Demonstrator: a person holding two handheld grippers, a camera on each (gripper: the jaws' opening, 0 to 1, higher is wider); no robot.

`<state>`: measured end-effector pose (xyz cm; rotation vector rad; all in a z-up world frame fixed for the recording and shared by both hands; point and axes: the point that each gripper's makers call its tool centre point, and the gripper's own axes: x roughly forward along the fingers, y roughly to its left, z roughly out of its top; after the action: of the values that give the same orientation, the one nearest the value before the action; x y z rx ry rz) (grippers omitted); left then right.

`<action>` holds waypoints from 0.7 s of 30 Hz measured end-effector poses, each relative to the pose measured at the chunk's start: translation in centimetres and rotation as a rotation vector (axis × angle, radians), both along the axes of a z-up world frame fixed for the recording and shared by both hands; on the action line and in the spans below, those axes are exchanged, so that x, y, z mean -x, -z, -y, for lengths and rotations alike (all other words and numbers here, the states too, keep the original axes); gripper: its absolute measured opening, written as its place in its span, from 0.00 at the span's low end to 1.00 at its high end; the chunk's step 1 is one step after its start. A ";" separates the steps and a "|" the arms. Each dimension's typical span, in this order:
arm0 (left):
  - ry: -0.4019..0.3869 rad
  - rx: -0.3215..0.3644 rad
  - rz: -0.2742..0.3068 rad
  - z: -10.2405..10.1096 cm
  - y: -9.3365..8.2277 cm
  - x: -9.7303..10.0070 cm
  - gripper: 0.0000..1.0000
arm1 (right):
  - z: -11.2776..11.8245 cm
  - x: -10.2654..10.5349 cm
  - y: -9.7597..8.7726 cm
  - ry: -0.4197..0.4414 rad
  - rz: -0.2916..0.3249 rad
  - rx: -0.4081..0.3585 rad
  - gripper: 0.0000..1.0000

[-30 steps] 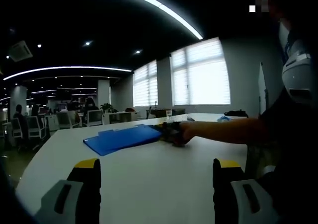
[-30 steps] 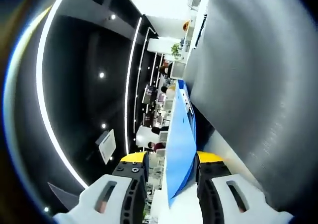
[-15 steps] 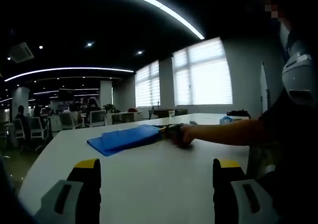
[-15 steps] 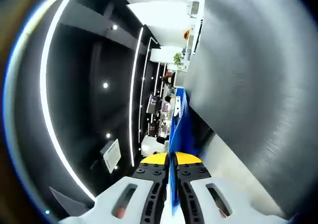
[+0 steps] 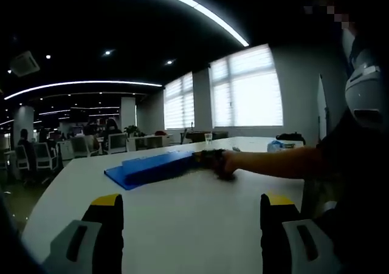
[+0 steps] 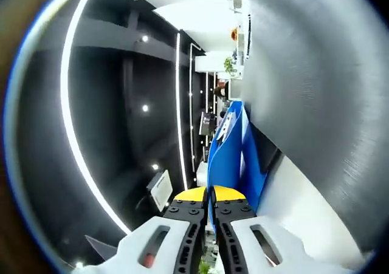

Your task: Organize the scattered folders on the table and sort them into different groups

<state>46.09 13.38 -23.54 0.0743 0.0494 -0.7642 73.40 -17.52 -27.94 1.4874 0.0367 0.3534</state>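
Note:
A blue folder (image 5: 152,166) lies on the white table (image 5: 182,219), lifted at its right edge. My right gripper (image 5: 209,159) holds that edge, reached out on the person's arm (image 5: 273,161). In the right gripper view, rolled on its side, the right gripper (image 6: 209,195) is shut on the blue folder (image 6: 228,155), whose top sheet stands away from the table (image 6: 316,104). My left gripper (image 5: 191,204) hovers low over the near part of the table, open, with nothing between its yellow-tipped fingers (image 5: 106,201).
A light blue object (image 5: 275,144) and a dark item (image 5: 290,138) sit at the table's far right end. Office chairs (image 5: 42,155) and seated people stand past the table's left edge. Bright windows (image 5: 246,92) line the back wall.
The right gripper went from open around the folder's edge to shut on it, then lifted the edge so the folder tilts up. The left gripper has stayed put.

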 end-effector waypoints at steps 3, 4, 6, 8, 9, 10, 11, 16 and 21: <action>-0.001 -0.001 0.000 0.0 0.0 0.1 0.94 | 0.0 0.1 -0.7 -0.006 0.029 -0.008 0.04; -0.001 -0.002 -0.001 0.1 0.0 0.1 0.94 | 0.0 0.2 -0.9 -0.010 0.039 -0.011 0.04; -0.002 -0.005 -0.001 0.1 0.0 0.2 0.94 | -0.1 0.4 -1.6 -0.019 0.077 0.003 0.04; -0.002 -0.006 -0.003 0.1 0.1 0.2 0.94 | -0.1 0.5 -2.0 -0.023 0.095 0.005 0.04; -0.002 -0.007 -0.004 0.1 0.1 0.2 0.94 | 0.0 0.6 -2.2 -0.029 0.107 0.001 0.04; -0.003 -0.008 -0.005 0.1 0.1 0.2 0.94 | 0.0 0.6 -2.3 -0.032 0.115 0.001 0.04; -0.003 -0.009 -0.004 0.1 0.1 0.3 0.94 | 0.1 0.8 -2.8 -0.038 0.142 0.010 0.04; -0.001 -0.010 0.000 0.2 -0.1 0.4 0.94 | 0.3 1.0 -4.0 -0.062 0.192 0.001 0.04; 0.002 -0.012 0.001 0.3 -0.2 0.5 0.94 | 0.2 1.5 -5.0 -0.078 0.231 -0.003 0.04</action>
<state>45.55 13.08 -23.33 0.0857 0.0531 -0.7659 71.91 -17.72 -22.97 1.4426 -0.0905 0.5868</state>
